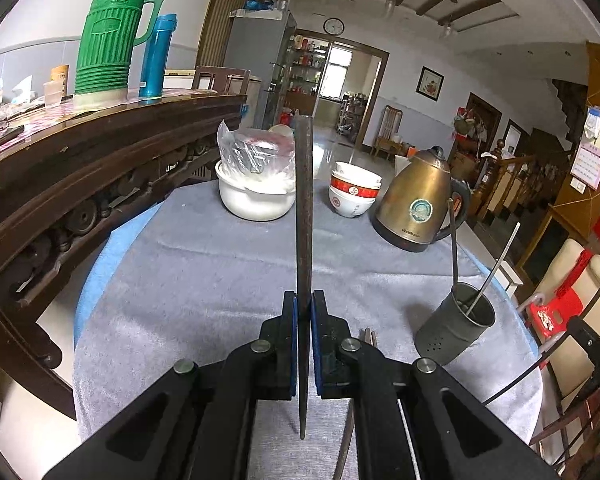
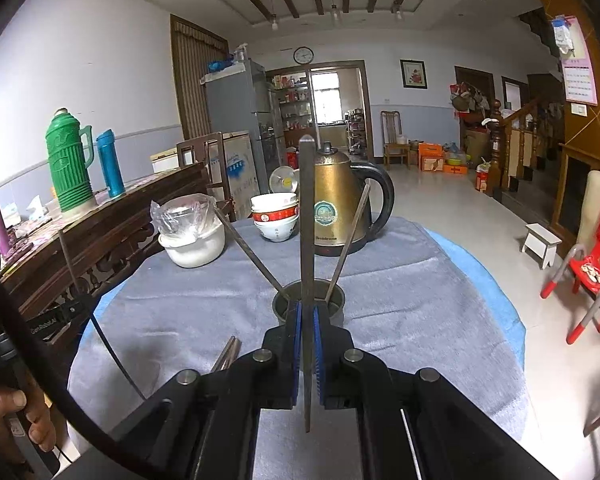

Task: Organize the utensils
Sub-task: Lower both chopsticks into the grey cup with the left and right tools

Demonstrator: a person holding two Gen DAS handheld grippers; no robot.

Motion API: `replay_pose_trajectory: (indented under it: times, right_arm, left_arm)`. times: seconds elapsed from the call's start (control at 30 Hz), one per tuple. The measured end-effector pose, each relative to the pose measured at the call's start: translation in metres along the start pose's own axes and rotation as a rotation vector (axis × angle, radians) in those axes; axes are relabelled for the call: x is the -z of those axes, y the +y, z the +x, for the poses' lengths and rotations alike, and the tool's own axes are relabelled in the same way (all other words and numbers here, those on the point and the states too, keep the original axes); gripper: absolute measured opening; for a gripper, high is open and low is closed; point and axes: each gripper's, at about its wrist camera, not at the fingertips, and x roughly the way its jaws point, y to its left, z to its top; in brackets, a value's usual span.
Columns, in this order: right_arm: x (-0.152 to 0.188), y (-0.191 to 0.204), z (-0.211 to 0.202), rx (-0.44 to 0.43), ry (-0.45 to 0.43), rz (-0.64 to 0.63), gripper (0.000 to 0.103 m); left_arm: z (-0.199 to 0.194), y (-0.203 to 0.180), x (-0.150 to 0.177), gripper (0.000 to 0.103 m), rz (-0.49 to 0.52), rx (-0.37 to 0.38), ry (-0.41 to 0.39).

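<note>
My left gripper (image 1: 304,300) is shut on a dark metal chopstick (image 1: 303,200) held upright above the grey cloth. The grey metal holder cup (image 1: 456,328) stands to its right with two chopsticks (image 1: 454,248) leaning in it. My right gripper (image 2: 307,312) is shut on another dark chopstick (image 2: 306,216), held upright just in front of the holder cup (image 2: 336,304), which has two chopsticks (image 2: 350,236) in it. More loose chopsticks (image 2: 226,354) lie on the cloth at the lower left of the right gripper; they also show in the left wrist view (image 1: 369,336).
On the round table's grey cloth (image 1: 204,272) stand a white pot with a plastic bag (image 1: 252,188), stacked bowls (image 1: 352,194) and a brass kettle (image 1: 418,204). A dark wooden sideboard (image 1: 80,168) with a green thermos (image 1: 108,36) runs along the left. A red stool (image 2: 588,268) stands right.
</note>
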Motion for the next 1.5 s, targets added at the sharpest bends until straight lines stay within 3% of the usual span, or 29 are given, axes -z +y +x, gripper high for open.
replay_pose_trajectory:
  times: [0.27,0.53,0.77,0.97,1.2,1.5]
  right_arm:
    - [-0.002,-0.001,0.000,-0.001,-0.003,0.009,0.006]
    - [-0.021,-0.015,-0.012,-0.010,-0.064,0.052,0.006]
    - [-0.064,-0.027,-0.027,-0.042,-0.183,0.093,0.006]
    - [-0.079,-0.025,-0.007,-0.060,-0.199,0.083,0.006]
    - [-0.075,-0.037,0.025,-0.044,-0.181,0.106,0.007]
    - [-0.067,-0.051,0.066,-0.037,-0.105,0.120,0.007]
  left_arm:
    - [-0.001,-0.001,-0.004,0.007,-0.017,0.023,0.000]
    - [-0.006,-0.010,-0.036,0.007,-0.102,0.140,-0.029]
    - [-0.012,-0.055,-0.072,0.007,-0.112,0.283,-0.091]
    - [0.006,-0.099,-0.089,0.007,-0.084,0.344,-0.105]
    - [0.047,-0.138,-0.083,0.007,-0.016,0.337,-0.060]
    - [0.079,-0.153,-0.068,0.007,0.037,0.301,-0.007]
